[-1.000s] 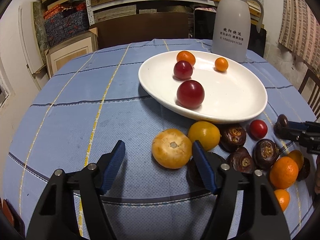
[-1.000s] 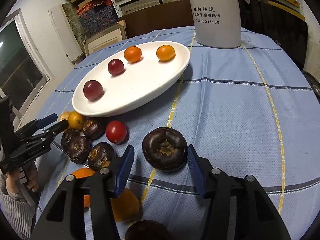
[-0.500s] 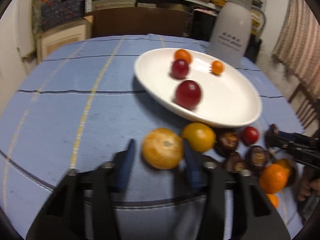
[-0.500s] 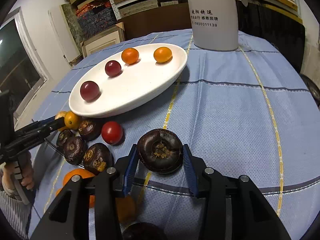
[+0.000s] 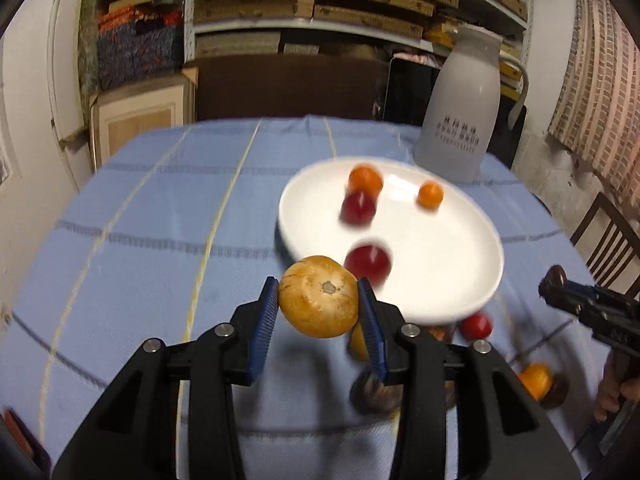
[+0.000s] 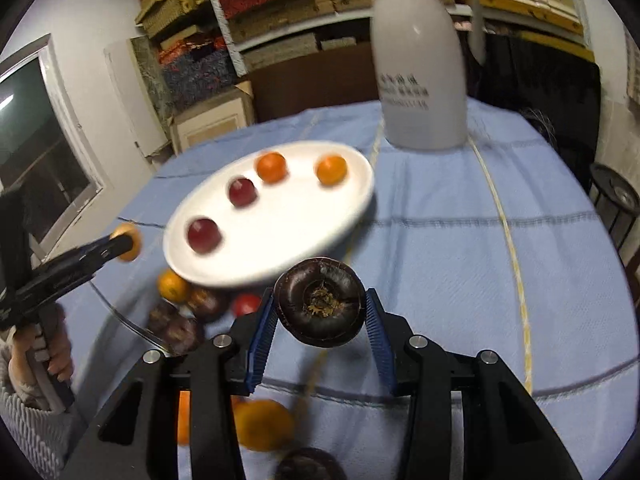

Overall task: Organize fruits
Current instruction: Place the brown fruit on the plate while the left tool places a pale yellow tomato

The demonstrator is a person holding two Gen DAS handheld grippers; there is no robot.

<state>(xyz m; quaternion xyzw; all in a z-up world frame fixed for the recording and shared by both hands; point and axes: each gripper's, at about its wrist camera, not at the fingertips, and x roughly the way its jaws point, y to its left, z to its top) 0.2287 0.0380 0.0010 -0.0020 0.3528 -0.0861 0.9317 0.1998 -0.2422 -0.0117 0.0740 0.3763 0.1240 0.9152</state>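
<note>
Each gripper pinches one fruit clear of the surface, the left gripper (image 5: 318, 306) a tan-orange fruit (image 5: 318, 297), the right gripper (image 6: 320, 314) a dark fruit (image 6: 320, 301), apparently for carrying to the white plate (image 5: 448, 288).

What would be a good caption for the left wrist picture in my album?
Left hand-held gripper lifts a tan-orange round fruit toward the white plate.

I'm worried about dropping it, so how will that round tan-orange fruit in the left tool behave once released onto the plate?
The round tan-orange fruit looks smooth and spherical, so it will probably roll. The shallow white plate has a low rim, which may only partly stop it.
</note>
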